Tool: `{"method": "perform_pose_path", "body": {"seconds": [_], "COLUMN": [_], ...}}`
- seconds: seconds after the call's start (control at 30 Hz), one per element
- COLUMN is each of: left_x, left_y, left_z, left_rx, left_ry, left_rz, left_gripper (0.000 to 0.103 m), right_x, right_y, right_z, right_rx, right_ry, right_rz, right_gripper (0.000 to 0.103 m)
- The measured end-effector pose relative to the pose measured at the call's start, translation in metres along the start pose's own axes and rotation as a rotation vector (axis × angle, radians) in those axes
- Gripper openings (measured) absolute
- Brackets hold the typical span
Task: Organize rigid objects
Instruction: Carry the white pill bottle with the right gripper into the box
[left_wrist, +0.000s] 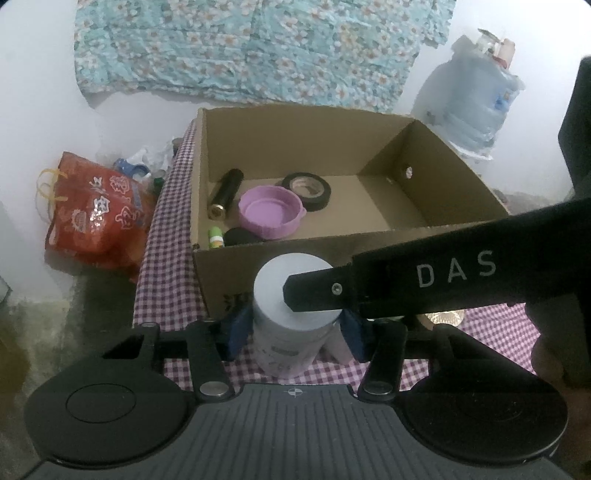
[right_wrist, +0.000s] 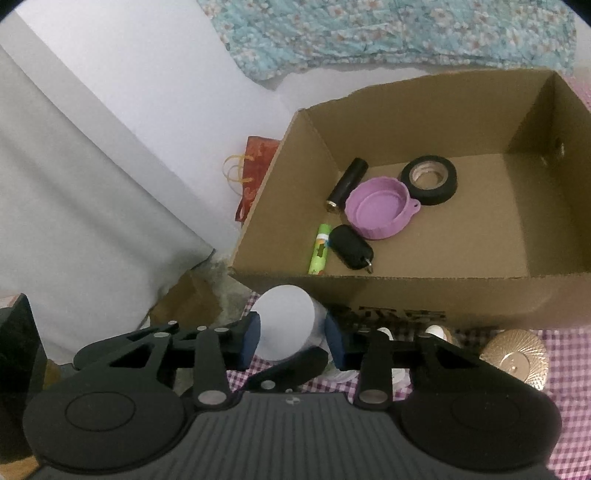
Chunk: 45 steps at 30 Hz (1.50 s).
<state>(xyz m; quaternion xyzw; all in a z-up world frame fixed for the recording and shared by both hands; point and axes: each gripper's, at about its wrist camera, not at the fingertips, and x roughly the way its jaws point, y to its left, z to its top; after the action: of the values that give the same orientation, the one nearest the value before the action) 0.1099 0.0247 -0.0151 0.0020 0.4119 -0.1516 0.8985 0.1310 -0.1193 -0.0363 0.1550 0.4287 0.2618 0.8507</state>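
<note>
Left tool (left_wrist: 291, 330) clamped on white bottle (left_wrist: 291, 317) before cardboard box (left_wrist: 369, 251); right tool (right_wrist: 291, 341) straddling it, grip unclear

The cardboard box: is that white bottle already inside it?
No, the white bottle stands upright on the checked cloth just outside the near wall of the cardboard box.

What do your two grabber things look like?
Both the left gripper and right gripper are black, with ribbed grey bodies, two round discs, silver rivets and dark blue pads on the jaws. One black finger says DAS in white.
</note>
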Motion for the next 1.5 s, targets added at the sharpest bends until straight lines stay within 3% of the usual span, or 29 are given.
{"method": "perform_pose_path", "body": {"seconds": [0.27, 0.53, 0.73, 0.93, 1.2, 1.5], "left_x": [-0.021, -0.070, -0.100, -0.085, -0.017, 0.035], "left_y": [-0.004, -0.018, -0.036, -0.050, -0.053, -0.042], "left_z": [0.003, 0.015, 0.046, 0.085, 0.112, 0.095], "left_rx": [0.001, 0.030, 0.082, 0.109, 0.069, 0.032], "left_ry": [-0.034, -0.128, -0.235, -0.284, -0.190, -0.043], "left_rz": [0.009, 0.059, 0.080, 0.042, -0.042, -0.062], "left_gripper": [0.050, 0.050, 0.050, 0.050, 0.050, 0.050], "right_x": [-0.011, -0.048, -0.087, -0.109, -0.079, -0.024], "right_y": [0.008, 0.035, 0.052, 0.047, -0.015, -0.067], "right_z": [-0.004, -0.006, 0.013, 0.049, 0.094, 0.095], "right_rx": [0.005, -0.040, -0.112, -0.158, -0.068, 0.008], "right_ry": [-0.011, -0.082, -0.192, -0.279, -0.231, -0.122], "right_rz": [0.021, 0.078, 0.112, 0.081, 0.038, 0.015], "right_gripper": [0.039, 0.039, 0.040, 0.040, 0.040, 0.040]}}
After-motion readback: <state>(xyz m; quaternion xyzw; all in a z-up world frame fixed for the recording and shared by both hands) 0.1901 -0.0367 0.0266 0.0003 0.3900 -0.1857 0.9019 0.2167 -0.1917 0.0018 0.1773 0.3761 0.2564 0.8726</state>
